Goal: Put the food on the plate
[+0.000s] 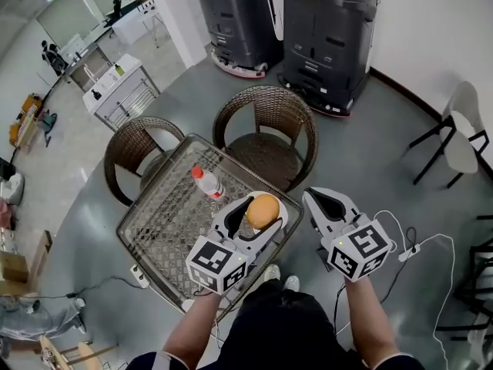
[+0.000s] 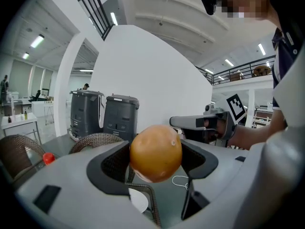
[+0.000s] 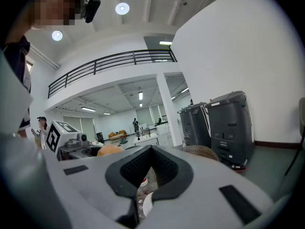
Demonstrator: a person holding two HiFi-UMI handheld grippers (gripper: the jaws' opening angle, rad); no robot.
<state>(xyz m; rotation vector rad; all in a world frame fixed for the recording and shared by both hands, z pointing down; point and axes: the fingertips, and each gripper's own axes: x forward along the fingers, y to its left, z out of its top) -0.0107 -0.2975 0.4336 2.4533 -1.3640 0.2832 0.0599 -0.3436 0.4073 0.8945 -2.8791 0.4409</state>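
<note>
Jaws of the left gripper (image 2: 155, 161) are clamped on the orange food (image 1: 263, 210), held above the desk (image 1: 166, 214) for plating; the right gripper's (image 3: 150, 173) are shut, empty.

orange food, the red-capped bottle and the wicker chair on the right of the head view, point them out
orange food (image 2: 156, 152): left gripper view, the middle of its rounded front.
red-capped bottle (image 1: 212, 185): head view, its clear body below the cap.
wicker chair (image 1: 266, 154): head view, its seat.
</note>
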